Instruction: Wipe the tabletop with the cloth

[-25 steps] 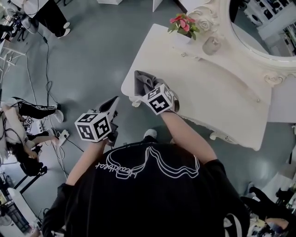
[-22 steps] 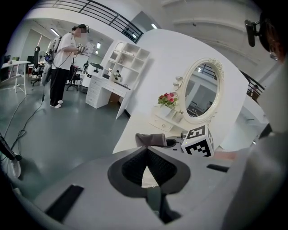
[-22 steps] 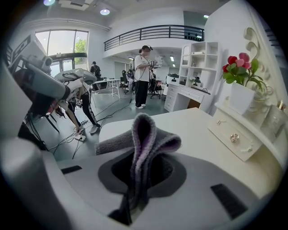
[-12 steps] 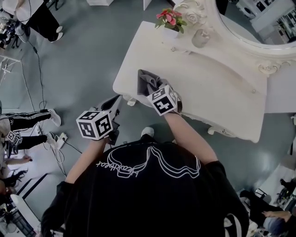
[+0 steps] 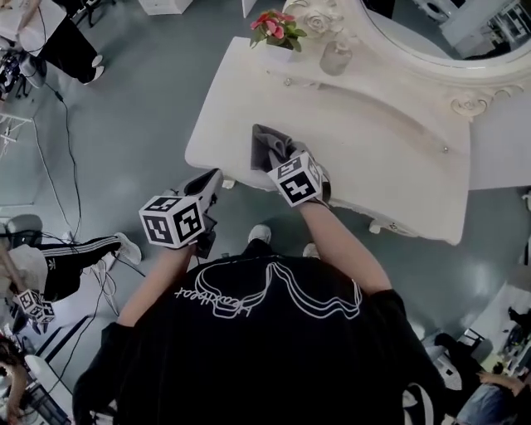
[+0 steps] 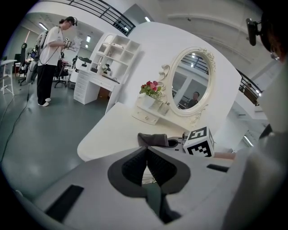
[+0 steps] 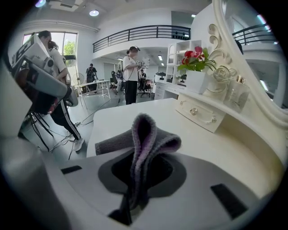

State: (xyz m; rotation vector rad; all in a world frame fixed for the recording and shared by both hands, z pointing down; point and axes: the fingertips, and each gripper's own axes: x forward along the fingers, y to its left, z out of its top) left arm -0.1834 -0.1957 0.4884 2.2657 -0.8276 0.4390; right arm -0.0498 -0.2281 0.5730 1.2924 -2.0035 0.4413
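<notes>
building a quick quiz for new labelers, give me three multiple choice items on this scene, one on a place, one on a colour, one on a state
1. Where is the crumpled grey fleece cloth?
A. on the white dressing table, near its front edge
B. on the floor
C. on the flower pot

2. What colour are the potted flowers?
A. yellow
B. pink and red
C. blue

3. What is the state of the left gripper?
A. open
B. shut on the cloth
C. shut and empty

Answers:
1. A: the head view shows it on the tabletop, clamped by the right gripper.
2. B: the blooms are pink and red.
3. C: its jaws meet with nothing between them.
</notes>
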